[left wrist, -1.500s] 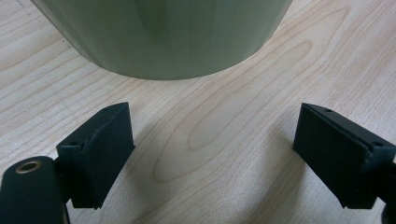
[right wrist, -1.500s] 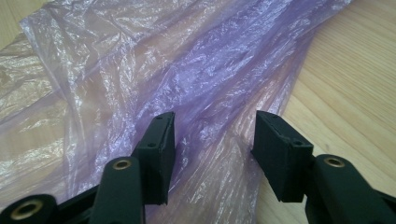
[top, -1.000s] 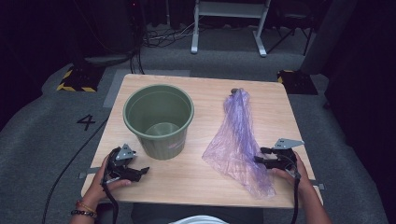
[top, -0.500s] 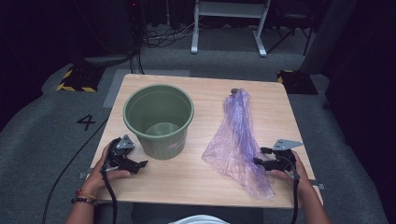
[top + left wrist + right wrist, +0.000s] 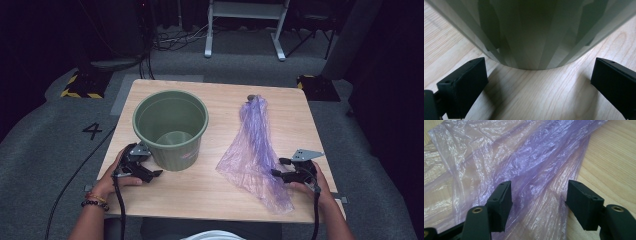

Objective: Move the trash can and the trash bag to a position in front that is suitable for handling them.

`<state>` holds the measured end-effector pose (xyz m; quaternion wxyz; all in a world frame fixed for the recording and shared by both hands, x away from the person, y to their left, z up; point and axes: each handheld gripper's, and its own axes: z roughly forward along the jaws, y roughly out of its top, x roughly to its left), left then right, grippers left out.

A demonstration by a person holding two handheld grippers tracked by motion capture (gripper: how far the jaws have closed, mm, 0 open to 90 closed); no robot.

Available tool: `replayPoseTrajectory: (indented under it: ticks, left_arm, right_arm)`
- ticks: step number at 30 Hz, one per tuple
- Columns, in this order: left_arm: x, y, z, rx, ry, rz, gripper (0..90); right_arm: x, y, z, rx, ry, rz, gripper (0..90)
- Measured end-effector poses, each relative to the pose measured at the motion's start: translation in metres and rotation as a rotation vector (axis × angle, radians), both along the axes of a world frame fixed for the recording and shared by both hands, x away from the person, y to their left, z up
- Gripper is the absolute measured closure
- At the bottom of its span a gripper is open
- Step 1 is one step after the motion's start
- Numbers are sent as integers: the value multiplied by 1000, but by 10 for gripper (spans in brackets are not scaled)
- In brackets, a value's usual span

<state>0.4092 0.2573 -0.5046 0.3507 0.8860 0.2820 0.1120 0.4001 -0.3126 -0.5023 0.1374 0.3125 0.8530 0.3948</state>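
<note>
A white number "4" point(image 5: 93, 131) is showing on the grey floor to the left of the wooden table point(image 5: 200, 192); a small pinkish label point(image 5: 186, 155) is sitting low on the near wall of the green bucket point(image 5: 170, 129), too small to read. The bucket is standing upright on the left half of the table, open at the top, and nothing is lying on the part of its pale bottom that shows. The left gripper point(image 5: 148, 172) is resting on the table just beside the bucket's near left base, its jaws standing wide apart after having just been opening, with nothing between them; in the left gripper view the bucket's ribbed wall point(image 5: 531, 32) is rising just beyond the two black jaws. On the right half, a crumpled purple plastic bag point(image 5: 255, 150) is lying flat, narrow at its far end and spreading out toward the near edge. The right gripper point(image 5: 278, 167) is sitting at the bag's right border, its jaws having just been opening; in the right gripper view they are standing apart above the wrinkled film point(image 5: 529, 162), not pressing on it.
</note>
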Motion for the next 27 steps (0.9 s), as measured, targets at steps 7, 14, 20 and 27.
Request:
replayPoseTrajectory:
  ticks: [7, 14, 20, 27]
  left_arm:
    - [8, -13, 0, 3, -3, -65, 5]
    - [18, -36, 0, 4, 3, -128, 1]
    - [24, -53, 0, -4, 5, -144, 0]
    - [25, -68, 0, -2, -2, -177, 5]
  right_arm:
    - [0, 0, 0, -1, 0, 1, 368]
    - [0, 0, 0, -1, 0, 0, 368]
    - [0, 0, 0, -2, -2, -2, 368]
    - [0, 1, 0, -5, -4, -1, 366]
